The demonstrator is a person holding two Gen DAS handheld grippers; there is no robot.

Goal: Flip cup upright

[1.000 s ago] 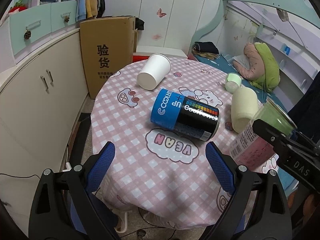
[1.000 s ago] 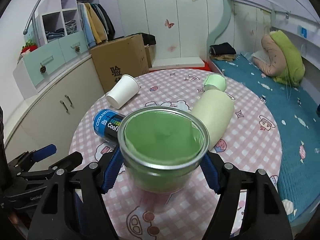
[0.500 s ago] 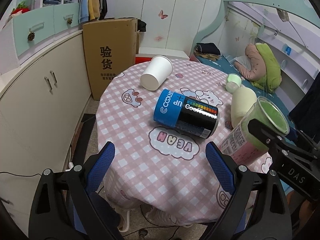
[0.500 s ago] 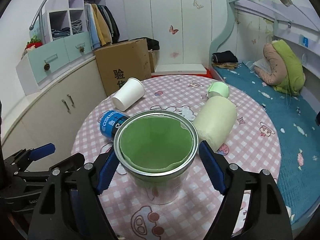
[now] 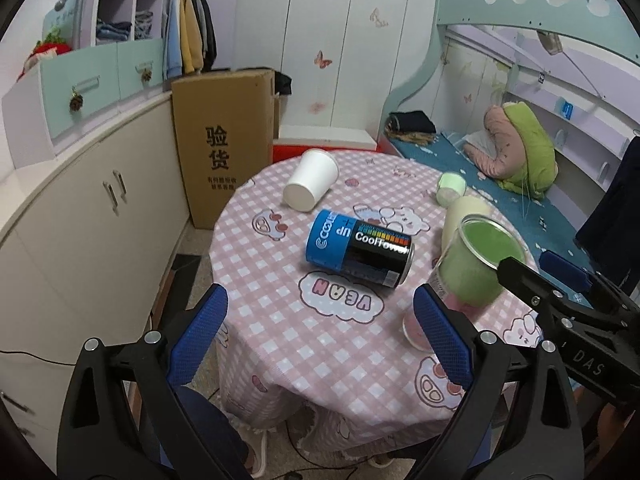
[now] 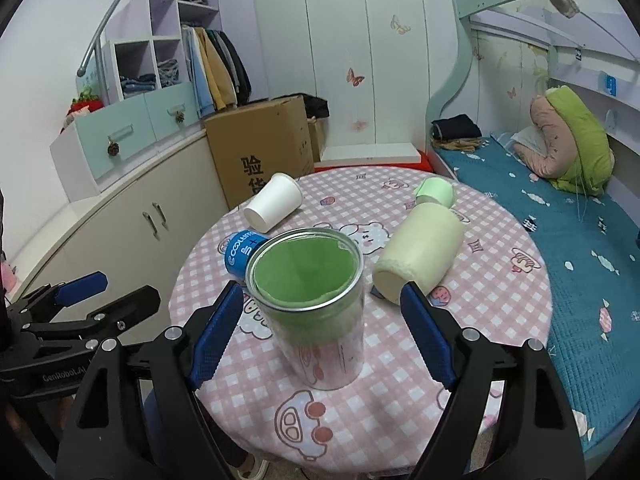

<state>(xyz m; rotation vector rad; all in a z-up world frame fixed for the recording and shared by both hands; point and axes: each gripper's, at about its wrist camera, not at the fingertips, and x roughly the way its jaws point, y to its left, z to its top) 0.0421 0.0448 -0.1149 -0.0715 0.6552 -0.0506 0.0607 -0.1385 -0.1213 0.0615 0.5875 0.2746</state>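
Note:
A clear cup with a green lining point(image 6: 312, 308) stands upright on the pink checked round table point(image 6: 500, 280). My right gripper point(image 6: 320, 332) is open around it, its blue pads apart from the cup's sides. The cup also shows in the left wrist view point(image 5: 468, 276), with the right gripper's fingers point(image 5: 560, 276) by it. My left gripper point(image 5: 320, 336) is open and empty at the table's near edge. A white paper cup point(image 5: 312, 186), a blue and black can point(image 5: 360, 254) and a pale green bottle point(image 6: 424, 256) lie on their sides.
A cardboard box point(image 5: 224, 148) stands on the floor behind the table. Cream cabinets point(image 5: 80, 208) run along the left. A bed with a blue sheet point(image 6: 580, 240) is to the right.
The right gripper has set the green-lined cup down upright on the table and opened off it. Both grippers have drawn back a little from the table.

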